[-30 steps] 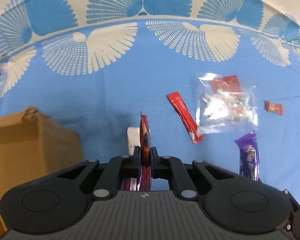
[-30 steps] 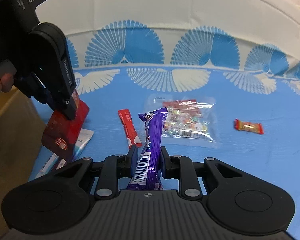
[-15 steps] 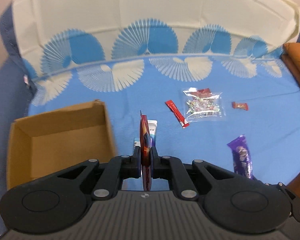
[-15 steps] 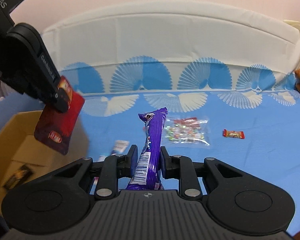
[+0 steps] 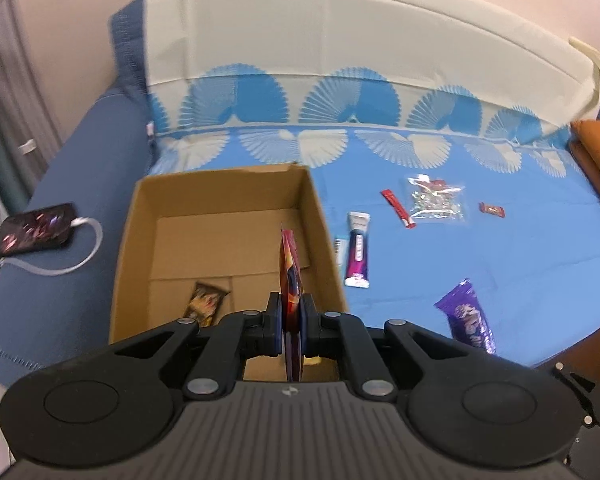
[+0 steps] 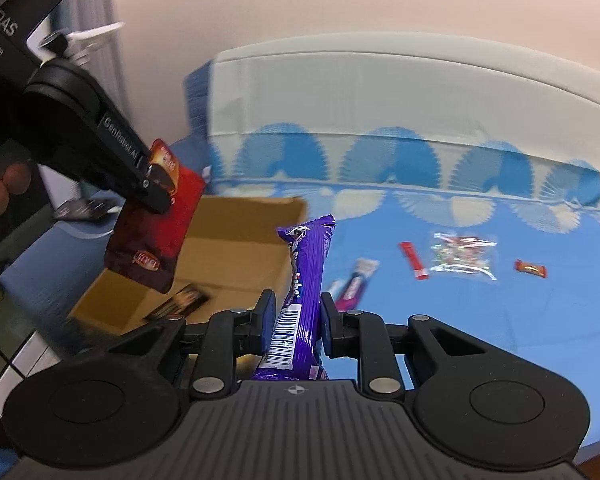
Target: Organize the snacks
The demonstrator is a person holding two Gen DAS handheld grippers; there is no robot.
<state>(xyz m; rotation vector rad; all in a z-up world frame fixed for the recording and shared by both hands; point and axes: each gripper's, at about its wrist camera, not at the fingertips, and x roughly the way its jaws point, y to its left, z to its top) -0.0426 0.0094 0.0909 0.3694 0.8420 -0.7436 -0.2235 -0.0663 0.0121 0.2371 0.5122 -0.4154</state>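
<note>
My left gripper is shut on a flat red snack packet, held edge-on above the open cardboard box. The right wrist view shows that packet hanging over the box. A dark snack bar lies in the box. My right gripper is shut on a purple snack bar, held upright to the right of the box. This bar also shows in the left wrist view.
On the blue patterned cloth lie a purple-white tube snack, a red stick, a clear bag of candies and a small red candy. A phone with cable lies left of the box. An orange cushion is at right.
Both grippers have risen and moved left with their snacks. The left gripper now holds the red packet over the box instead of beside it.
</note>
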